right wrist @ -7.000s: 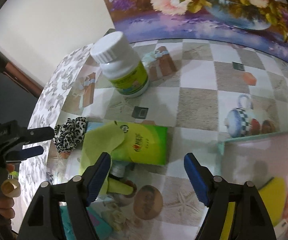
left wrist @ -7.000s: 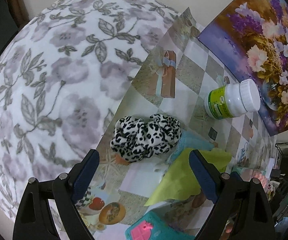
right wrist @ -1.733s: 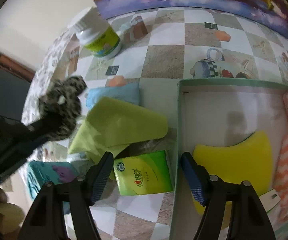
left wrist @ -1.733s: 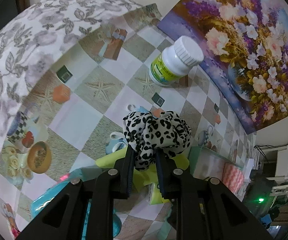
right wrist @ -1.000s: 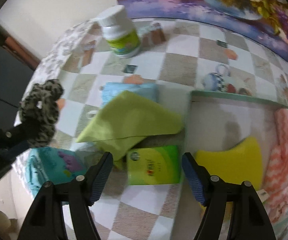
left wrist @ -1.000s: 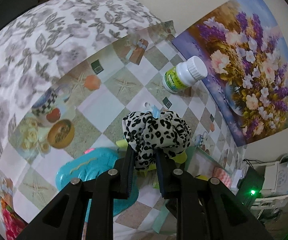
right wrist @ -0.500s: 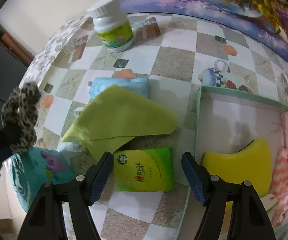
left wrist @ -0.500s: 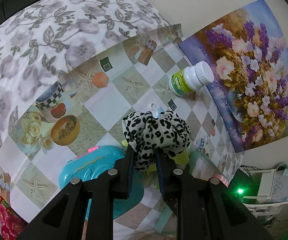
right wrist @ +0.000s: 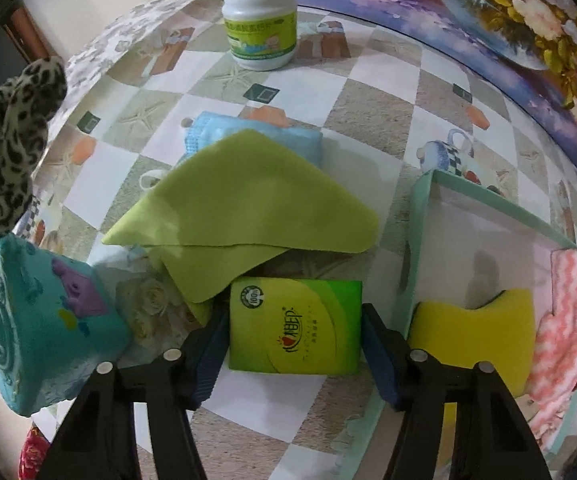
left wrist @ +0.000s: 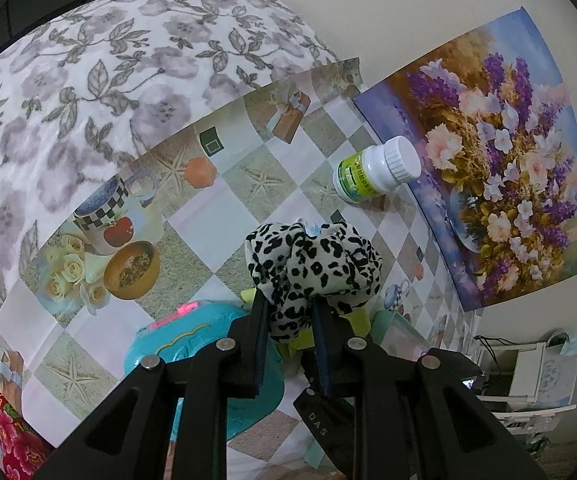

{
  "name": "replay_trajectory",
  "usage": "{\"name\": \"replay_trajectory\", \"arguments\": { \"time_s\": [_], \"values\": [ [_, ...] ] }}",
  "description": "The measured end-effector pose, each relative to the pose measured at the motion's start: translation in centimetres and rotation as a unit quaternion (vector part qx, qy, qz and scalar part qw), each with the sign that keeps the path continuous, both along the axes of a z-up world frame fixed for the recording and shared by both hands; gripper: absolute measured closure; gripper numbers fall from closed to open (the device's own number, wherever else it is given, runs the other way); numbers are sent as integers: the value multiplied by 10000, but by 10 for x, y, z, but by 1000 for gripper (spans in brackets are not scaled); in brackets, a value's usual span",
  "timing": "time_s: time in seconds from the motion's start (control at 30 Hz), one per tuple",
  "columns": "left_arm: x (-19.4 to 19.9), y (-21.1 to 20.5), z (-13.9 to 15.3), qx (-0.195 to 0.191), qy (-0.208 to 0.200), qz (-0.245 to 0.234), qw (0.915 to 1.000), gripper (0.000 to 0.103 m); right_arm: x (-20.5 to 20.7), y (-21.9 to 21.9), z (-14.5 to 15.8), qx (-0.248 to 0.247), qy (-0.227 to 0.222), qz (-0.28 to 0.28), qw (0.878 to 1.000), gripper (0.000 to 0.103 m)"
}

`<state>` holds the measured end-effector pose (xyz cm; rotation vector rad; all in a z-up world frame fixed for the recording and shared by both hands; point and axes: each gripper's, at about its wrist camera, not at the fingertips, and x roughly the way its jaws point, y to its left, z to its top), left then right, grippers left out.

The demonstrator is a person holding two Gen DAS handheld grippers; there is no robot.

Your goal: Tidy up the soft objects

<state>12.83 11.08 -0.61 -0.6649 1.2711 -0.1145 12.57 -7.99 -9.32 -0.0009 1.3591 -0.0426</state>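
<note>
The right gripper (right wrist: 294,340) has just been narrowing, its jaws either side of a green tissue pack (right wrist: 294,326) lying on the table; contact is unclear. Only this view shows the tray (right wrist: 416,240) beside it, holding a yellow sponge (right wrist: 472,332). The left gripper (left wrist: 288,320) pinches a leopard-print scrunchie (left wrist: 312,264) above the table. Farther off stands a white bottle (left wrist: 376,170).

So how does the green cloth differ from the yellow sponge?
The green cloth is thin, folded into a rough triangle; the yellow sponge is a thick block with a curved notch. The cloth lies on the table over a blue cloth; the sponge sits inside the tray. Neither is held.
</note>
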Motion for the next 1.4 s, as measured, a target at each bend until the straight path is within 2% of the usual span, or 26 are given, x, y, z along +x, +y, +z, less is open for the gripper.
{"name": "replay_trajectory", "arguments": {
  "time_s": [0.17,0.33,0.47,0.63,0.87,0.97,1.1,1.27,1.4],
  "values": [
    [-1,-1,5,-26,-109,-36,9999,81,-1,-7,14,99,-150,-82,9998,38],
    [-2,-1,12,-13,-244,-55,9997,82,-3,-23,50,258,-572,-340,9975,38],
    [-4,-5,21,-10,-364,-109,9993,82,-7,-51,81,284,-949,-794,9919,38],
    [-5,-15,30,-24,-475,-242,9986,81,-24,-104,115,229,-1311,-1667,9770,38],
    [-9,-41,35,-104,-527,-579,9969,81,-70,-192,150,-209,-1580,-3007,9403,38],
    [-12,-59,36,-166,-528,-811,9952,81,-89,-214,158,-277,-1653,-3318,9283,38],
    [-18,-89,38,-179,-529,-1208,9911,81,-103,-231,163,-359,-1669,-3540,9195,38],
    [-31,-132,30,-219,-379,-1809,9825,81,-113,-242,155,-294,-1496,-3681,9172,38],
    [-43,-168,14,-246,-68,-2317,9724,81,-115,-248,139,-301,-1195,-3818,9160,38]
  ]
}}
